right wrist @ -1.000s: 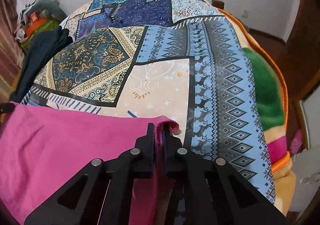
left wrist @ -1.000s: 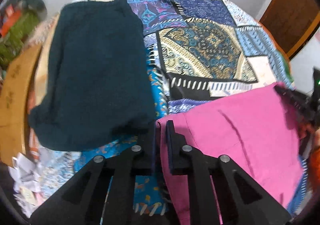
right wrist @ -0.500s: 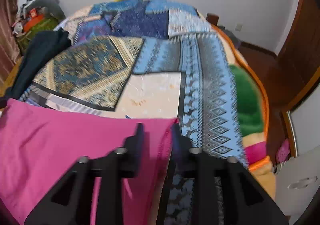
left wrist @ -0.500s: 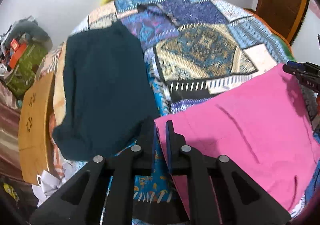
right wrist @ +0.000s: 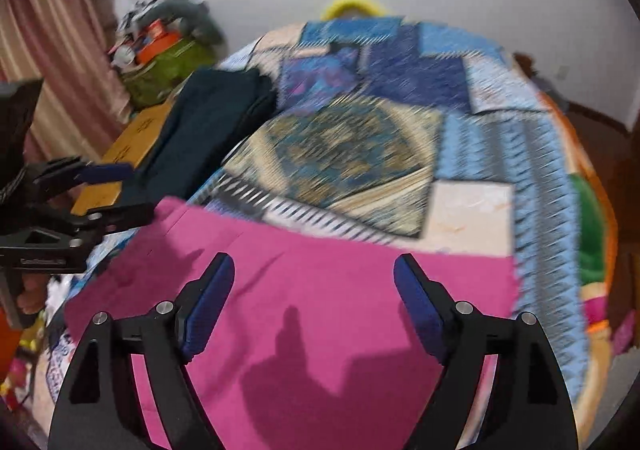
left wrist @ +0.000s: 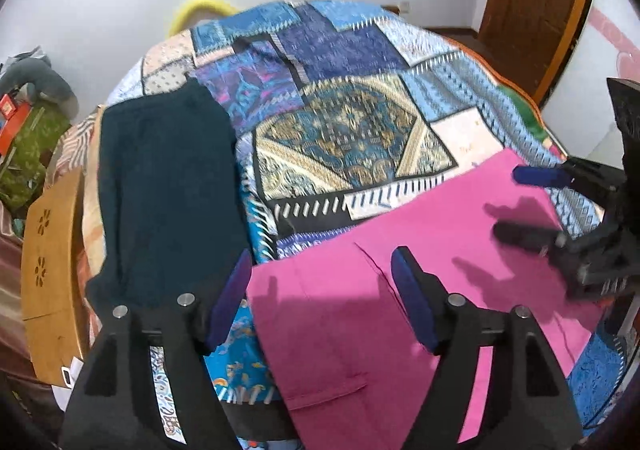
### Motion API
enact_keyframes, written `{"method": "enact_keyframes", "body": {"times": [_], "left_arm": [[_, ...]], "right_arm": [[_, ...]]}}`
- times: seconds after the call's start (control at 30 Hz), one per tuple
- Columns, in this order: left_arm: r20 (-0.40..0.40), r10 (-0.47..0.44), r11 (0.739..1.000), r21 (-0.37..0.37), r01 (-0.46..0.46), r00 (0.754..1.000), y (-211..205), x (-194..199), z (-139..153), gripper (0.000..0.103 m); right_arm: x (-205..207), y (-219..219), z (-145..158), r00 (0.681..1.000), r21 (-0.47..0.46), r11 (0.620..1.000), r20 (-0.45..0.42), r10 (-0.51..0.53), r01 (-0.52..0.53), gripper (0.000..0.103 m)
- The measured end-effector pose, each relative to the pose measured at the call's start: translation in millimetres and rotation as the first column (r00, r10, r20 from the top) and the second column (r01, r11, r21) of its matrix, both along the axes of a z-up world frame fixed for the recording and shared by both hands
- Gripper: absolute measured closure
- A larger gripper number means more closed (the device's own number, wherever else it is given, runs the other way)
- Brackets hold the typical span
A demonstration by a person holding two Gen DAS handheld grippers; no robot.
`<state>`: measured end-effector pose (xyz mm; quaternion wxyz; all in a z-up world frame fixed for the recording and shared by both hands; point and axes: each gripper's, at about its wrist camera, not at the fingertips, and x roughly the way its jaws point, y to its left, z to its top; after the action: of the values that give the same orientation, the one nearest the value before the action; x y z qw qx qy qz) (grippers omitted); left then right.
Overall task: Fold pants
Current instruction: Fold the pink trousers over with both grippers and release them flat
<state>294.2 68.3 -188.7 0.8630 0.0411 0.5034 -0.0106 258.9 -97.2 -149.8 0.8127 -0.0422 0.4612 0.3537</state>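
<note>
In the left wrist view, the left gripper (left wrist: 322,274) is seen with its jaws spread wide apart and nothing held between them. The pink pants (left wrist: 400,310) are laid flat on the patchwork bedspread (left wrist: 344,129), at the near right part of the bed, below and ahead of the gripper. A seam line and a pocket flap are visible on the fabric. A dark teal garment (left wrist: 168,189) is spread on the left side of the bedspread, just beside the pants' left corner. A wooden board (left wrist: 52,270) is seen along the bed's left edge. The right gripper (left wrist: 528,205) is seen at the right edge above the pants, its jaws apart.

In the right wrist view, which is blurred, the right gripper (right wrist: 314,286) is shown with jaws wide apart and empty, above the pink pants (right wrist: 320,310). The pants are spread flat across the near part of the bedspread (right wrist: 400,121). The dark teal garment (right wrist: 208,121) lies beyond the pants' far left corner. The left gripper (right wrist: 116,189) is seen at the left edge, jaws apart, over that corner.
</note>
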Motion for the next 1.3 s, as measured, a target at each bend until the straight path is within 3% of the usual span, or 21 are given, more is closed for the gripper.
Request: {"method": "enact_keyframes", "body": {"times": [0.2,0.33,0.47,0.8,0.97,1.2,1.3], "left_arm": [[-0.139,-0.009,1.000,-0.010,0.007,0.990,-1.9,5.2,-35.5,0.028],[-0.201,-0.034,0.999,0.007,0.036,0.979,-3.2,-2.0,-57.4,0.024],[-0.167,-0.044,0.998,0.034,0.051,0.985,-3.9,-14.4,-56.6,0.019],[-0.131,-0.015,1.000,0.005,0.016,0.991,6.0,-43.8,-42.9,0.018],[-0.088,0.002,0.999,0.050,0.003,0.996,3.4,-65.4,-31.8,0.015],[-0.051,0.031,0.999,0.041,-0.029,0.998,10.7,-99.4,-18.5,0.015],[-0.020,0.056,0.996,0.073,-0.055,0.998,12.3,-111.3,-14.9,0.015]], "right_arm": [[-6.4,27.6,-41.3,0.979,0.011,0.997,-0.191,0.071,-0.070,0.024],[-13.3,33.2,-64.3,0.957,-0.039,0.993,-0.272,0.099,-0.114,0.024],[-24.5,27.9,-63.0,0.962,-0.066,0.987,-0.240,0.129,-0.149,0.024],[-47.7,-19.8,-56.0,0.974,-0.102,0.989,-0.212,0.085,-0.109,0.023],[-55.3,-40.5,-50.7,0.981,-0.126,0.990,-0.191,0.035,-0.060,0.022],[-75.4,-74.5,-45.6,0.985,-0.135,0.991,-0.165,-0.042,0.019,0.022],[-83.1,-86.3,-45.8,0.985,-0.142,0.988,-0.153,-0.078,0.056,0.022]]}}
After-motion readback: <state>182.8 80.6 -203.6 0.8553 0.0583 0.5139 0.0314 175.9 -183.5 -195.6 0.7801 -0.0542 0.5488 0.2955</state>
